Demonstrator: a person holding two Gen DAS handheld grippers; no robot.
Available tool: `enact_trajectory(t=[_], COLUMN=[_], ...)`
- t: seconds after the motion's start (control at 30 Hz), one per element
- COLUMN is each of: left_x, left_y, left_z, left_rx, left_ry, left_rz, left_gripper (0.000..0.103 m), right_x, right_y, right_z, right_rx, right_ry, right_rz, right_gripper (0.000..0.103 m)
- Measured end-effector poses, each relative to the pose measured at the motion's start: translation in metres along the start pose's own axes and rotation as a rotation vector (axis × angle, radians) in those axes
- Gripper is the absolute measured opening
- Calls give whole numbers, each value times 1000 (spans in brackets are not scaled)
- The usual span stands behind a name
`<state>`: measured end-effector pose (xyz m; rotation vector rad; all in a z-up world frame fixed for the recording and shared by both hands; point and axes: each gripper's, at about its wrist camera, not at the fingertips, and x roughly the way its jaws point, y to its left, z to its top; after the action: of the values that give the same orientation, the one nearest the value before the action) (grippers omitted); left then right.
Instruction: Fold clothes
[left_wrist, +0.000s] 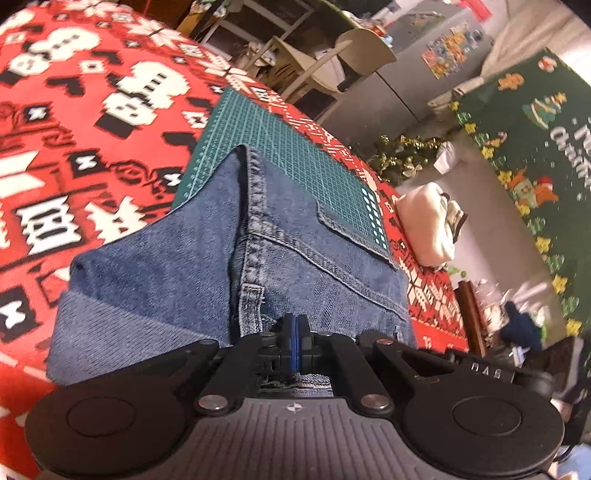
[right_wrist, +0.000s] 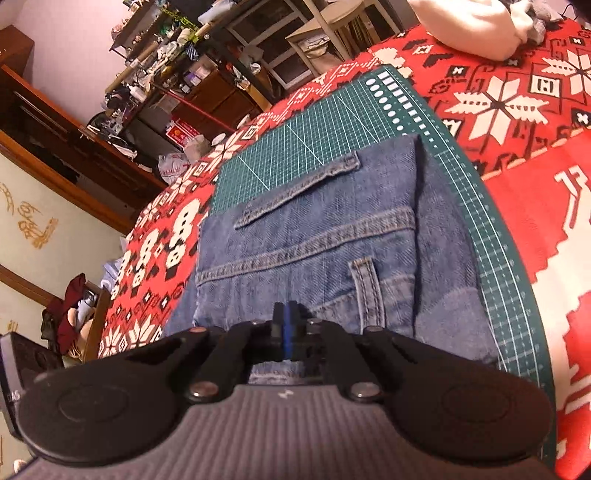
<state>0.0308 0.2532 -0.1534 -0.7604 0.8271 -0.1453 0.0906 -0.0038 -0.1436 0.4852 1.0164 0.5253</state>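
Denim jeans (left_wrist: 207, 266), folded, lie on a green cutting mat (left_wrist: 295, 147) over the red patterned surface (left_wrist: 74, 110). The left gripper (left_wrist: 294, 345) and right gripper (right_wrist: 286, 334) each clench the near hem. Only the left view shows a cream bundle (left_wrist: 424, 229) at three o'clock (right view: cluttered shelves (right_wrist: 155, 55) at eleven).

Jeans (left_wrist: 207, 240) on cutting mat (left_wrist: 295, 155) — mat on patterned blanket (left_wrist: 74, 129).
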Motion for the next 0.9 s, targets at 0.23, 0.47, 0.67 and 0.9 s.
enact_trajectory(t=[0.23, 0.47, 0.67, 0.9], left_x=[0, 10, -3, -19], left_y=[-8, 0, 0, 7], left_z=[11, 14, 9, 10], left_rx=[36, 7, 31, 24], left_ry=[-79, -60, -45, -77], left_rz=[-41, -25, 37, 130], left_gripper=[3, 3, 3, 3], right_x=[-13, -4, -15, -44], right_y=[11, -3, -15, -44], right_z=[-1, 8, 7, 11], right_rx=[-24, 5, 71, 168], right_ry=[-54, -73, -80, -131], right_rz=[4, -52, -48, -123], right_gripper=[8, 0, 0, 8])
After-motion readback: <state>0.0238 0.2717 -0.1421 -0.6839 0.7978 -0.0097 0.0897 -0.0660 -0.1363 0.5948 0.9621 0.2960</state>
